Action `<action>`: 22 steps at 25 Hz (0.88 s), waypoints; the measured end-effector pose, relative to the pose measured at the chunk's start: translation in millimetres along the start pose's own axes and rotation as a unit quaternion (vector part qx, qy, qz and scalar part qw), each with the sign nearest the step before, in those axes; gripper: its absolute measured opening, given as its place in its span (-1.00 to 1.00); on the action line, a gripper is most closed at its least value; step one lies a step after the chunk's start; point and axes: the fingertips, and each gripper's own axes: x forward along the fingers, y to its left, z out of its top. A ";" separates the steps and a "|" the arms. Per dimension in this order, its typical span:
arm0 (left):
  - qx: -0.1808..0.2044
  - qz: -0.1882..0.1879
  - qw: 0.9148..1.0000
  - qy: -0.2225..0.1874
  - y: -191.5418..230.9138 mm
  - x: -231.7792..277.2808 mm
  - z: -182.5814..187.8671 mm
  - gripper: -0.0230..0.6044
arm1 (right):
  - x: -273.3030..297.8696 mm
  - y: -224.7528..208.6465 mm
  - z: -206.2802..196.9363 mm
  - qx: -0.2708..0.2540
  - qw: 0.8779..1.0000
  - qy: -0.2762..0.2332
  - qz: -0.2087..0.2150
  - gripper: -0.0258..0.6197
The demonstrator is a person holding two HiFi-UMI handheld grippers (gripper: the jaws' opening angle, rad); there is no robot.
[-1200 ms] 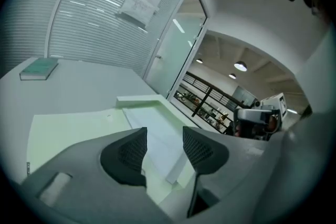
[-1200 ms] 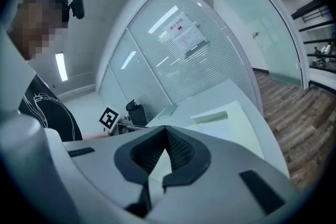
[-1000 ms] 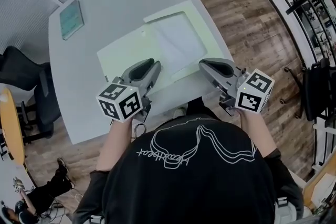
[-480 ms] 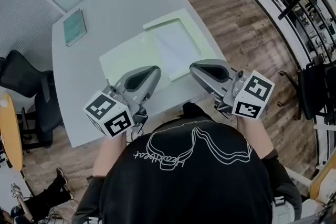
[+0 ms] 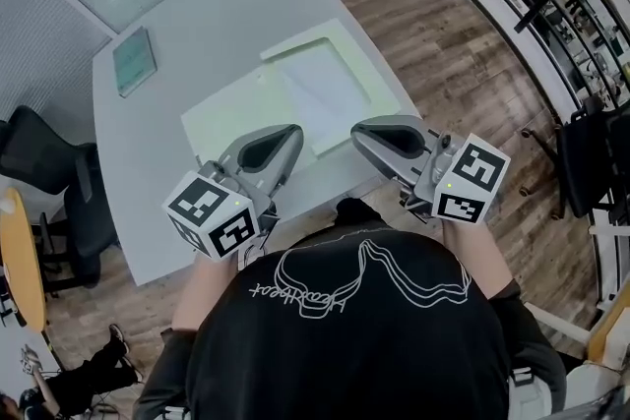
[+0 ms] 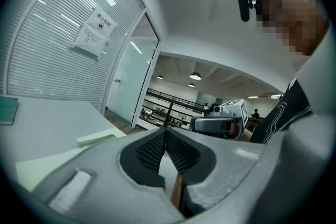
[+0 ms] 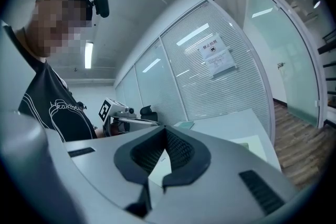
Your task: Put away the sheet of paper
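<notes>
Head view showed the rounded light grey table (image 5: 197, 15) with the white rectangular sheet of paper (image 5: 320, 89) lying flat toward its right side, on top of a pale green flat folder (image 5: 231, 118) that spread across the table's middle. A small teal hardback book (image 5: 133, 61) lay near the table's far left corner, well apart from the sheet. The grey left gripper (image 5: 294, 130) and the grey right gripper (image 5: 356, 129) hung side by side above the table's near edge, apart from each other, both pointing out over the table and clear of the paper. In each gripper view the black ribbed pads met at the tips; both grippers were fully closed with nothing between their jaws.
</notes>
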 end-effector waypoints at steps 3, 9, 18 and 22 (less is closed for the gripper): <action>0.002 -0.007 1.000 -0.001 1.4 3.3 0.4 -0.89 | 2.8 -5.9 -5.5 0.001 1.000 0.010 -0.006 -0.90; 0.000 -0.011 1.000 0.001 4.2 5.4 1.3 -0.89 | 5.7 -11.8 -10.8 -0.008 1.000 0.022 -0.017 -0.90; -0.002 -0.016 1.000 0.007 5.3 9.8 -1.5 -0.89 | 6.9 -12.5 -10.3 0.003 1.000 0.017 -0.013 -0.90; -0.003 -0.015 1.000 0.010 6.0 11.5 -5.3 -0.89 | 6.9 -13.6 -11.9 0.003 1.000 0.018 -0.013 -0.90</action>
